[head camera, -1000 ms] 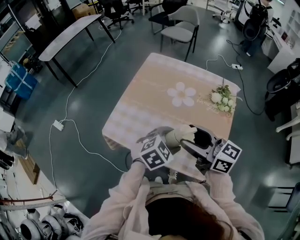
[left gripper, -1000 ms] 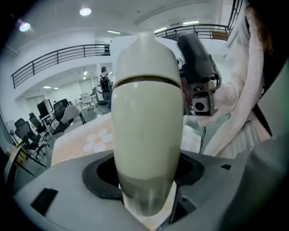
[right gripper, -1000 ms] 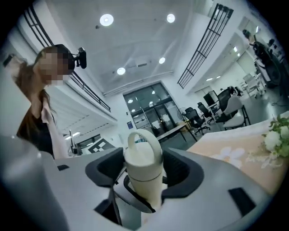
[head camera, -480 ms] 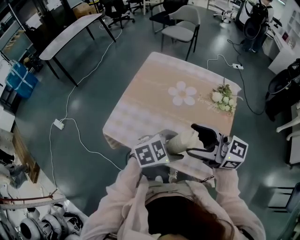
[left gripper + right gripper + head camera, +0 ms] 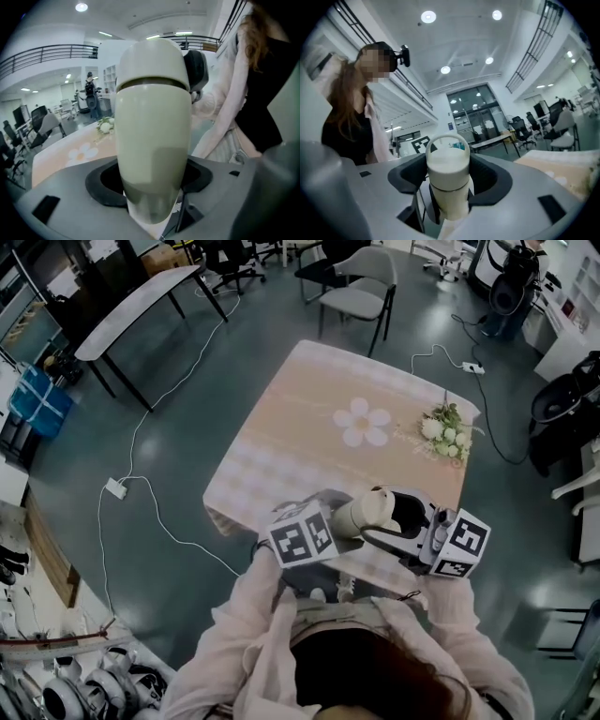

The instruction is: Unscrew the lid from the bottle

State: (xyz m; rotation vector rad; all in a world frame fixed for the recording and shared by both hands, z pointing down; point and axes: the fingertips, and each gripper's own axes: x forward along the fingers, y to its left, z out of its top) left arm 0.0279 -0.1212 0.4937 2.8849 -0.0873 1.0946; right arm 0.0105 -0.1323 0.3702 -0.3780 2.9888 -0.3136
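- The surface point(image 5: 300, 427) is the biggest thing here. It has a peach cloth with a white flower print point(image 5: 361, 423) in the middle.
- A grey chair point(image 5: 361, 296) stands on the floor at the far side of the surface.
- The person point(image 5: 375, 681) stands at the near side, in a pale pink top, with a gripper in each hand.
- The left gripper point(image 5: 152, 187) has its jaws pressed on the low part of the bottle point(image 5: 152, 131), one jaw on each side.
- The right gripper point(image 5: 449, 180) comes at the bottle from the other end. Its jaws have just been closing, and the lid point(image 5: 448, 164) is between them. The dark pads seem to touch the lid on both sides, but the picture is bent at that spot, so it is hard to be sure.
- The bottle is cream in colour. In the head view it lies almost on its side between the two grippers, above the near edge of the surface, with its top end toward the right gripper.
- A small bunch of white flowers point(image 5: 442, 435) lies on the right side of the surface, well apart from the bottle.
- The lid is cream too and sits on the bottle's top. It has a thin loop handle point(image 5: 448, 137).
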